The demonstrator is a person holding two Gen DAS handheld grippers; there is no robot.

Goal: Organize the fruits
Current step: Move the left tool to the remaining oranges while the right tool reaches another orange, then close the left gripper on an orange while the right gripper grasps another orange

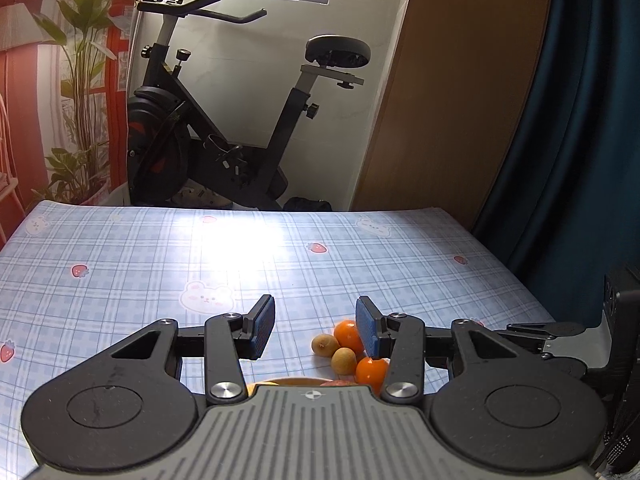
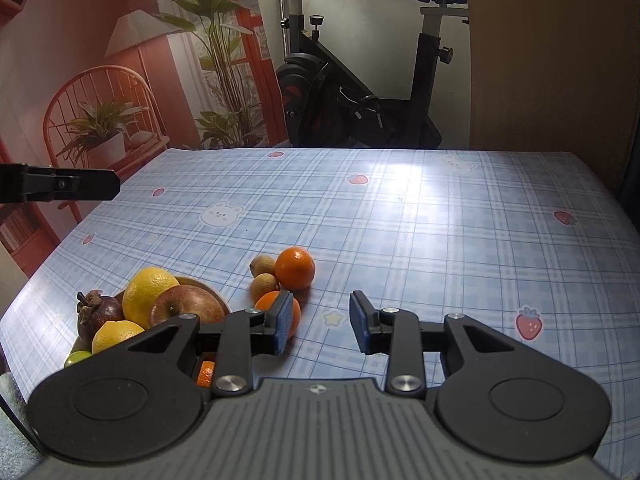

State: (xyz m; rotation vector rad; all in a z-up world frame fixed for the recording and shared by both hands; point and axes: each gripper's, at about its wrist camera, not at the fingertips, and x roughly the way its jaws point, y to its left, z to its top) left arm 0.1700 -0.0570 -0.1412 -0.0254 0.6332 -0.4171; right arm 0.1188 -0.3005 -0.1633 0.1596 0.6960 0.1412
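Observation:
A wooden bowl (image 2: 218,296) at the table's near left holds a large yellow citrus (image 2: 149,294), a red apple (image 2: 186,308), a mangosteen (image 2: 98,312), a lemon (image 2: 116,336) and a small green fruit (image 2: 78,357). Just right of the bowl, loose on the cloth, lie two oranges (image 2: 295,267) (image 2: 274,308) and two small brown fruits (image 2: 263,266) (image 2: 264,286). My right gripper (image 2: 322,326) hovers open and empty, its left finger in front of the nearer orange. My left gripper (image 1: 315,328) is open and empty too, with the loose oranges (image 1: 348,334) (image 1: 371,372) behind its right finger.
The blue checked tablecloth (image 2: 420,232) stretches away to the far edge. Behind the table stand an exercise bike (image 1: 224,128), a wooden panel (image 1: 452,100) and a dark blue curtain (image 1: 580,140). The other gripper's finger (image 2: 60,188) shows at the left edge.

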